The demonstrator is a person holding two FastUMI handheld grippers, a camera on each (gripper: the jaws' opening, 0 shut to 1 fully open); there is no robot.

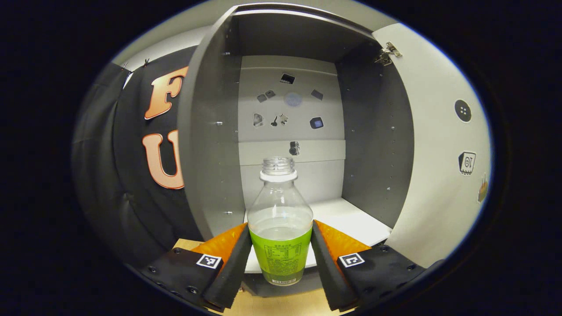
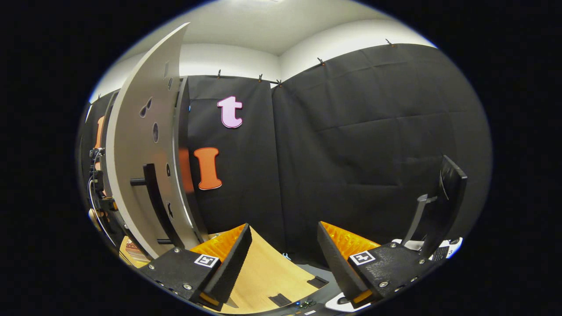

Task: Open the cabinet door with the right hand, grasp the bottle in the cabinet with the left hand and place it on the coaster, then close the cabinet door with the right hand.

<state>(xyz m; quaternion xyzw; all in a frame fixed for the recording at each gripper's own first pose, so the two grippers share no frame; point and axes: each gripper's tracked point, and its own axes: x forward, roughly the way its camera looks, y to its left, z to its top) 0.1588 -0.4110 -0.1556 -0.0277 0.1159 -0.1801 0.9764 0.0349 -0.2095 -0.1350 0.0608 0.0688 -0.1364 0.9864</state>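
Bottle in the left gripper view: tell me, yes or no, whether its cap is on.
No. The bottle has a bare, open threaded neck with nothing covering it, standing between the left gripper's fingers.

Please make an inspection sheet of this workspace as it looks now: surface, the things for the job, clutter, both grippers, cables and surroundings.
Surface: light wooden table, bare where seen.
Job's things: cabinet open, cabinet door swung wide; its handle seen in the right gripper view. Bottle, uncapped, upright, part full of clear liquid, at the front edge of the cabinet floor. Coaster: nothing seen.
Clutter: small stickers on the cabinet's back wall.
Grippers: left gripper with fingers against both sides of the bottle; right gripper open, holding nothing, apart from the door.
Cables: wires behind the door's edge.
Surroundings: black cloth wall; monitor on a stand.
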